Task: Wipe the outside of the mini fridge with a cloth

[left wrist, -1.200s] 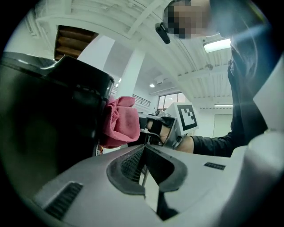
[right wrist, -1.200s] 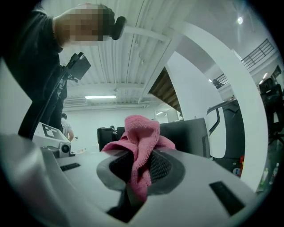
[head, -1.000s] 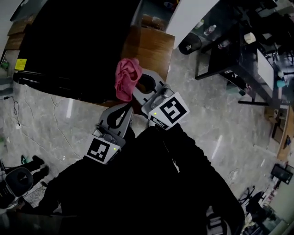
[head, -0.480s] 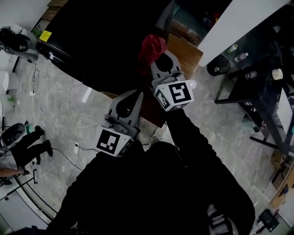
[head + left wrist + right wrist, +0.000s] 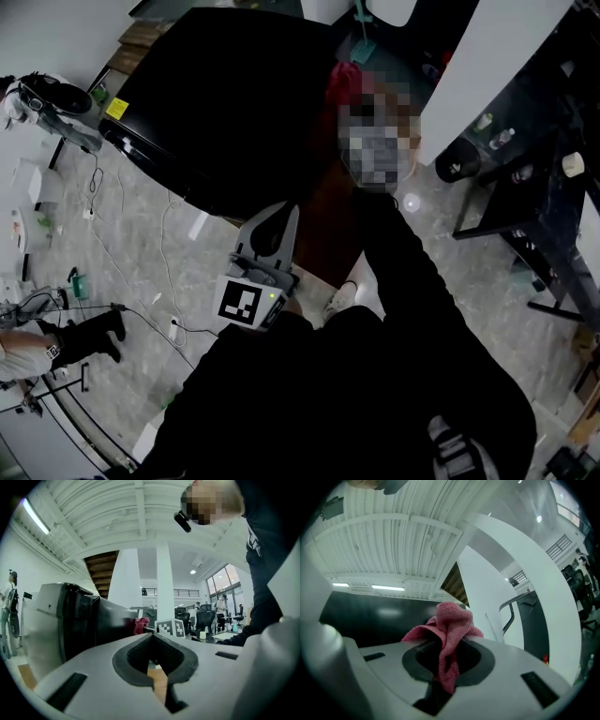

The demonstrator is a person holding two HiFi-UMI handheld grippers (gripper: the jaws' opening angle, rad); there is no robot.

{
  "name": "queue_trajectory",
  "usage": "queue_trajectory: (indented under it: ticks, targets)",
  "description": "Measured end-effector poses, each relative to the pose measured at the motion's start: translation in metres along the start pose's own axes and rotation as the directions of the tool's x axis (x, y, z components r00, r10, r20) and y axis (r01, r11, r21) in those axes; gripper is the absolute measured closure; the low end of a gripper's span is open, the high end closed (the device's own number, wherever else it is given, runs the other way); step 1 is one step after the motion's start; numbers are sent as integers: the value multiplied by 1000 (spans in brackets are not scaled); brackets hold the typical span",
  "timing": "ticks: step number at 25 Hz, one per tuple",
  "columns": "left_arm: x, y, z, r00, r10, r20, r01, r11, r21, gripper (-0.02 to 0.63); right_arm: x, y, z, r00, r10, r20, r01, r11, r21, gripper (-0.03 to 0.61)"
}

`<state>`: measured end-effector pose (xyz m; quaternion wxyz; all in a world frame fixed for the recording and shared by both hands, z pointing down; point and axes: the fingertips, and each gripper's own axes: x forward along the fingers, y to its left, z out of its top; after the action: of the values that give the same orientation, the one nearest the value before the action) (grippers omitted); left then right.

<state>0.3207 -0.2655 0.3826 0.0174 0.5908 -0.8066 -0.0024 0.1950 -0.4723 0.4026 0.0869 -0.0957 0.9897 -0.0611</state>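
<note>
The black mini fridge (image 5: 234, 103) fills the upper left of the head view. The pink cloth (image 5: 342, 82) shows beside the fridge's far right edge. My right gripper (image 5: 447, 641) is shut on the pink cloth (image 5: 452, 620), which bunches up above the jaws and hangs down between them, close to the fridge's dark wall (image 5: 370, 616). In the head view a blurred patch covers that gripper. My left gripper (image 5: 284, 211) hangs lower, by the fridge's near corner. Its jaws are shut with nothing between them (image 5: 153, 641). From there I see the fridge (image 5: 79, 620) and the cloth (image 5: 139, 624).
A brown wooden stand (image 5: 323, 234) sits under the fridge. A white pillar (image 5: 487, 56) rises at the right, with a dark desk frame (image 5: 534, 178) beyond it. Cables (image 5: 159, 244) trail over the marble floor, and a person (image 5: 56, 337) crouches at the far left.
My right gripper has carried the cloth farther away along the fridge's right side. The left gripper has kept its place, still shut. The head view has swung, showing more of the fridge.
</note>
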Motion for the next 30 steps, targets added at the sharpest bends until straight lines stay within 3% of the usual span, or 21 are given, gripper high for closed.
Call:
queue_trajectory:
  ticks: [6,12,17,20,23,30]
  targets:
    - [8,1,-10,1000,22,0,-22,1000,21,609,-30,-5,2,1000,8,7,-8,999,53,522]
    - [-22,11,-82,993,78,-92,-84,995,-61,609,-113,58,-89,986,123,-112,-100,977,190,522]
    - [-51,20,-147,985,95,-143,-122,973,-196,609,-166,132,-168,924,308,-225,-256,938,233,522]
    - [-66,26,-178,975,121,-186,-160,964,-211,609,-188,164,-211,882,371,-291,-299,917,262,522]
    - [-77,33,-198,965,139,-222,-185,963,-199,609,-193,182,-244,860,397,-321,-307,904,296,522]
    - [-81,39,-216,953,160,-257,-204,966,-159,609,-170,188,-271,871,364,-331,-241,902,358,522]
